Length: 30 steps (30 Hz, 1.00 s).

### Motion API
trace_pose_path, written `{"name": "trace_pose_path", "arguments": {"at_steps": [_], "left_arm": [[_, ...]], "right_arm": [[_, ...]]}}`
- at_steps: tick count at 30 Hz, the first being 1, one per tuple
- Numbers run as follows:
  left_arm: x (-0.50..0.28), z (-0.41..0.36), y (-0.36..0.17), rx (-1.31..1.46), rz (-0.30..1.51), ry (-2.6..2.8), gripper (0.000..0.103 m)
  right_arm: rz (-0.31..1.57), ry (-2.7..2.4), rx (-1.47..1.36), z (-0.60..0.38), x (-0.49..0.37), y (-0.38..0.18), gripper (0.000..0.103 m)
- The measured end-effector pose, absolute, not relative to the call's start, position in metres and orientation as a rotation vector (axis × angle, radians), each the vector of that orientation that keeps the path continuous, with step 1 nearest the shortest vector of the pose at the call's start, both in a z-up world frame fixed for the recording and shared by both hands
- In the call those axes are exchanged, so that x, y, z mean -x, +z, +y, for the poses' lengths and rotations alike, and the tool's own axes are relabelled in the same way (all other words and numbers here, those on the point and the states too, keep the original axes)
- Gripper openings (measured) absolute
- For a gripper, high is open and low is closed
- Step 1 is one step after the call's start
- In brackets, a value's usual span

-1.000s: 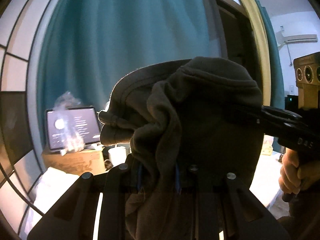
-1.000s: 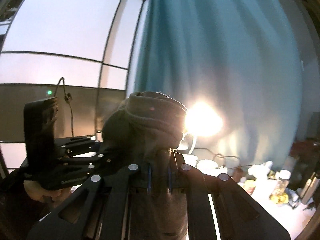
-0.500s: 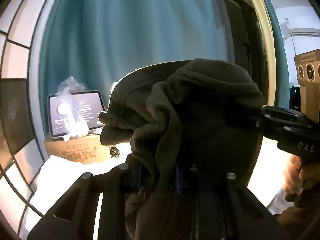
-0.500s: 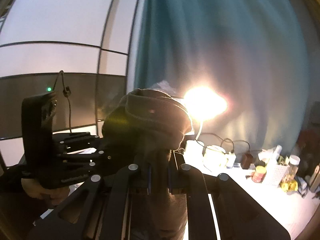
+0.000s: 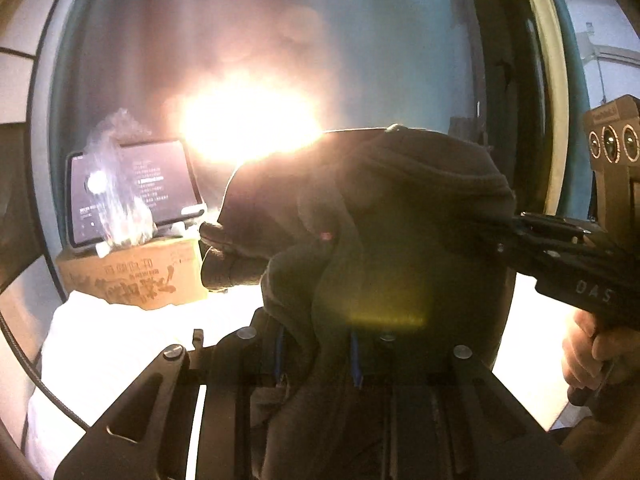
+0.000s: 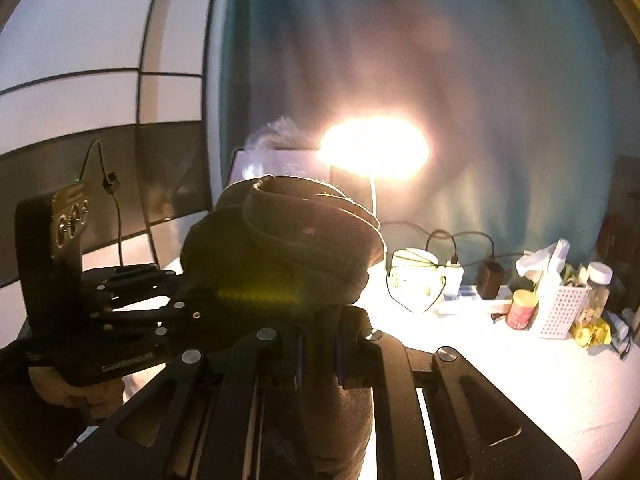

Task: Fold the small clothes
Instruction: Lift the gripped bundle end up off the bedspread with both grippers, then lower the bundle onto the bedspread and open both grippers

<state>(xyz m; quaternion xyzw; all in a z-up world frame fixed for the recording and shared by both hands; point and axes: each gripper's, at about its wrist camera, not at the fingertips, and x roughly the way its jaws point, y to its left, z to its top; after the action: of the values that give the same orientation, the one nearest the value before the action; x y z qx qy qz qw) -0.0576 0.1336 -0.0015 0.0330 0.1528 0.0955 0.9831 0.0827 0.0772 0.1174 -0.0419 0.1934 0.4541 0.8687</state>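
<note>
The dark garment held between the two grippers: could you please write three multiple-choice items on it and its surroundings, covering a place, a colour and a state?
1. Where does the tablet stand?
A. On a cardboard box
B. In the white basket
C. On the floor

2. What colour is the curtain behind the table?
A. Red
B. Teal
C. White

3. How is the dark garment held?
A. It lies flat on the table
B. Only one gripper grips it
C. Both grippers clamp it in the air

Answers:
1 A, the tablet rests on top of the printed cardboard box.
2 B, its folds show blue-green in both views.
3 C, the left gripper and the right gripper each pinch cloth above the table.
</note>
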Motion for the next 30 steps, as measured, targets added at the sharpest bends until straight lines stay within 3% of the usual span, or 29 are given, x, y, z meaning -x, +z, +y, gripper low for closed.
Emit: {"name": "trace_pose_path", "arguments": {"at_steps": [30], "left_arm": [[-0.044, 0.226, -0.068, 0.095, 0.644, 0.229, 0.023]], "right_arm": [[0.771, 0.984, 0.105, 0.165, -0.228, -0.001, 0.013]]}}
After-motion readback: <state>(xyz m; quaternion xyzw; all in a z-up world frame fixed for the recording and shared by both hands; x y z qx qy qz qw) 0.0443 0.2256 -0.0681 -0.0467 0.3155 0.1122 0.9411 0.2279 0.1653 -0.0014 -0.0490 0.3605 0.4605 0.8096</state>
